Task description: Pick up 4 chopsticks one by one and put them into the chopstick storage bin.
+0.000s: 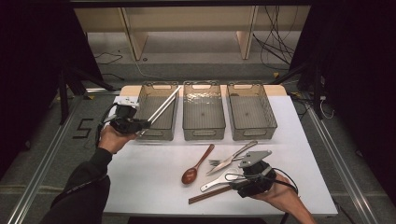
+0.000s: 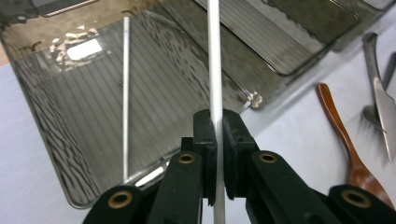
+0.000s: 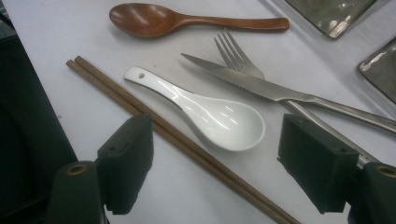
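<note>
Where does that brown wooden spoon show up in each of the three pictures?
High view: the wooden spoon lies at the table's middle, in front of the centre bin, bowl toward the person.
Left gripper view: it runs down the right edge, right of the bin.
Right gripper view: it lies across the top, bowl at left.
Shared landmark: the knife beside the spoon.

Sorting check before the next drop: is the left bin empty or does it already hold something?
Not empty. In the left gripper view one white chopstick lies on the left bin floor; the left gripper holds another white chopstick over it.
</note>
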`<move>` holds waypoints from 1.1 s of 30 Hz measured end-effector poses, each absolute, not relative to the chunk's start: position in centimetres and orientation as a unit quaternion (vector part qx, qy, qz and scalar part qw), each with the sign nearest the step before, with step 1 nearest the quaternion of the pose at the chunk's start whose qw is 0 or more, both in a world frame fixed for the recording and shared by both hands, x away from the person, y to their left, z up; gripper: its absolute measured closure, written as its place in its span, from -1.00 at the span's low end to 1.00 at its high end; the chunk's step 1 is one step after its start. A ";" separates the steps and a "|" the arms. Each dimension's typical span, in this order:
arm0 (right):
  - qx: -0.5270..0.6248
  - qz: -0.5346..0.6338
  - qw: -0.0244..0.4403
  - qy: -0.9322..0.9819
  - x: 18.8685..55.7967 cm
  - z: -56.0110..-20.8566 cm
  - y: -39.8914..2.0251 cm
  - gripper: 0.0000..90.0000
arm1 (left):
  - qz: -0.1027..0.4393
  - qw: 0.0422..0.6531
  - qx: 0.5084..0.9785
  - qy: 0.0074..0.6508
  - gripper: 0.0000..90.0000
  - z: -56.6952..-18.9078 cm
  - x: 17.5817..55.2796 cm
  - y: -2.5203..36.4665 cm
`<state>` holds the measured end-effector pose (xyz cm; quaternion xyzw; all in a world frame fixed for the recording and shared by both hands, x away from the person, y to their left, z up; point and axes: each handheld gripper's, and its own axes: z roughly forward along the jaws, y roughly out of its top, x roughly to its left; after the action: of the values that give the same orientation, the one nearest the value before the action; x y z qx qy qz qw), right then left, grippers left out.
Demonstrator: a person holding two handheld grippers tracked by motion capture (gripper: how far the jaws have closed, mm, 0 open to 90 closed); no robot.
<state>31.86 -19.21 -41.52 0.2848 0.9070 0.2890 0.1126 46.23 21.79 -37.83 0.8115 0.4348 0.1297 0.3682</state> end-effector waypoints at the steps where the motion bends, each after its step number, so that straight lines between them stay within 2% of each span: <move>1: 0.286 0.289 0.112 0.907 31.9 -41.5 -19.2 -0.39 | 0.129 0.367 0.809 0.440 0.90 -37.9 46.6 21.7; 12: 0.288 0.290 0.110 0.906 32.0 -41.5 -19.3 -0.39 | 0.128 0.341 0.798 0.480 0.90 -38.9 50.2 21.7; 20: 0.289 0.290 0.109 0.906 32.0 -41.5 -19.3 -0.39 | 0.126 0.315 0.796 0.502 0.89 -40.0 51.9 21.8; 33: 0.288 0.289 0.106 0.907 32.0 -41.4 -19.3 -0.37 | 0.124 0.306 0.774 0.540 0.88 -40.6 53.8 21.9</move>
<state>32.00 -19.29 -41.43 0.2881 0.9068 0.2889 0.1063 53.85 21.91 -40.60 0.7742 0.5401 0.1236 0.3060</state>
